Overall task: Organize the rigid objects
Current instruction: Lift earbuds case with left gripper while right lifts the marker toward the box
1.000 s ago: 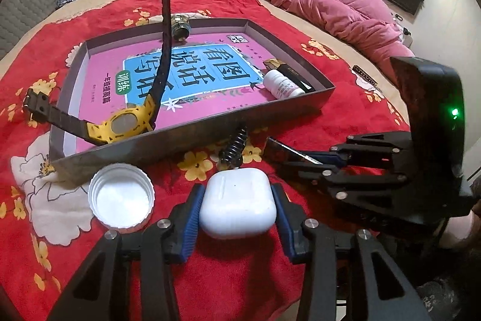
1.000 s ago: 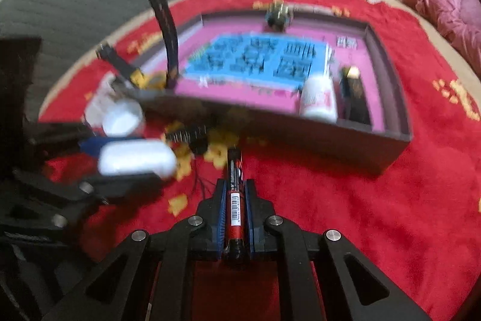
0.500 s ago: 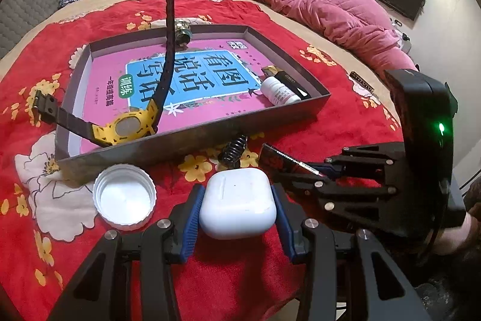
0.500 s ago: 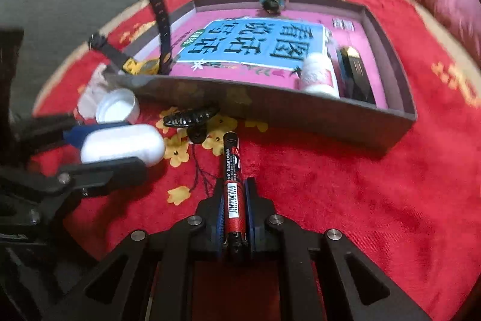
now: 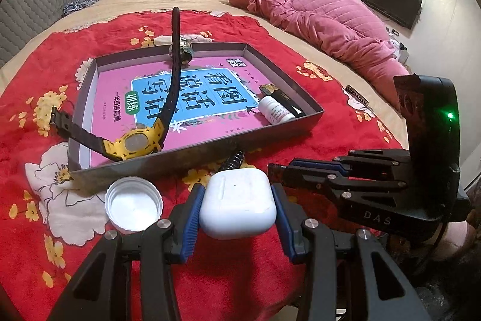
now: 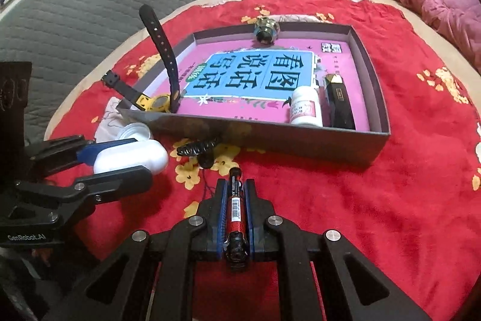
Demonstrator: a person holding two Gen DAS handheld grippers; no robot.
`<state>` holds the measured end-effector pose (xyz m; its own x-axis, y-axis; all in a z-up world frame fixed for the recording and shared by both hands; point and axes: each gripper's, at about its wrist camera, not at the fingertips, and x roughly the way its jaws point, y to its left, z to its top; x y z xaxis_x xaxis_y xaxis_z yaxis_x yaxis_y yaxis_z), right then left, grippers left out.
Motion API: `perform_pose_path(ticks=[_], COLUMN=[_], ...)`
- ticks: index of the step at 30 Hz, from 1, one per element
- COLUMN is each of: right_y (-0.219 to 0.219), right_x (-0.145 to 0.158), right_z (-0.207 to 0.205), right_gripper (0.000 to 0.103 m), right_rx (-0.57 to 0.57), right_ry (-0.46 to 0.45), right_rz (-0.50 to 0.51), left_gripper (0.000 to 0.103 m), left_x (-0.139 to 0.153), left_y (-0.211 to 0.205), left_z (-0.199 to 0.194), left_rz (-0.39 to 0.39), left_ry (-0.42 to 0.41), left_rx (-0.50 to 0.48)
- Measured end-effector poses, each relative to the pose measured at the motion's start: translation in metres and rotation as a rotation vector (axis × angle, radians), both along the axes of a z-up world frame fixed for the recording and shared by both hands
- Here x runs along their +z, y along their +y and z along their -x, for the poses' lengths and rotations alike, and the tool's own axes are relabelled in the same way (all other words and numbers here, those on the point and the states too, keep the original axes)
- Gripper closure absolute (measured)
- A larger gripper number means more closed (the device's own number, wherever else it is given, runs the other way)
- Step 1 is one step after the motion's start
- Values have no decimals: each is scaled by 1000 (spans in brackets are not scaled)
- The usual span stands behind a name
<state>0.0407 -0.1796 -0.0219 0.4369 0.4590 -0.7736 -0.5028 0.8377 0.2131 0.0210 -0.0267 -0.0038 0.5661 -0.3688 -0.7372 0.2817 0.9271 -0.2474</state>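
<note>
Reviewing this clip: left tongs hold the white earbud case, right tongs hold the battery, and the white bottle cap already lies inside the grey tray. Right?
Not quite. The white bottle cap lies on the red cloth outside the grey tray, by its near wall, as the left wrist view shows. The rest holds: the left tongs grip the white earbud case, the right tongs the battery.

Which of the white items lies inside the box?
The small white bottle, lying on its side beside the black lighter. The white earbud case and white cap are outside, in front of the box.
</note>
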Motion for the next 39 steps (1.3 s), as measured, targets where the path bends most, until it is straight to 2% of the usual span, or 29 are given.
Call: perform_pose_path(ticks=[5,10,14,15,16,19,22,27,39], right_y=[7,5,7,6,0,-12,-22,-29,-25], right_x=[-22,-27,-25,-25,-26,-31,-32,-16,14], right_z=[-3,-6,-5,-8,-11,-15,-18,-19,-34], right_gripper=[92,91,92,92,92,92,92,92,92], right_rx=[18,18,18,16,7,-26,-68,-95,-102], right_ry=[73,116,116,141,197,298,349,313,212], right_rz=[85,82,89,60,-27,-194,-321,-404,-384], left_gripper=[58,58,58,58,58,58,58,58,58], left_x=[0,-1,-1,-1,-1,0,1,3,7], left_y=[1,1,1,1,2,3,4,6,8], left_z=[-1,-1,-1,-1,-1,-1,-1,-1,-1], left_rz=[3,3,3,2,2,5,8,13,20], left_ry=[2,4,4,3,3,1,-4,-13,-25], left_rx=[-1,-1,0,1,2,9,18,28,33])
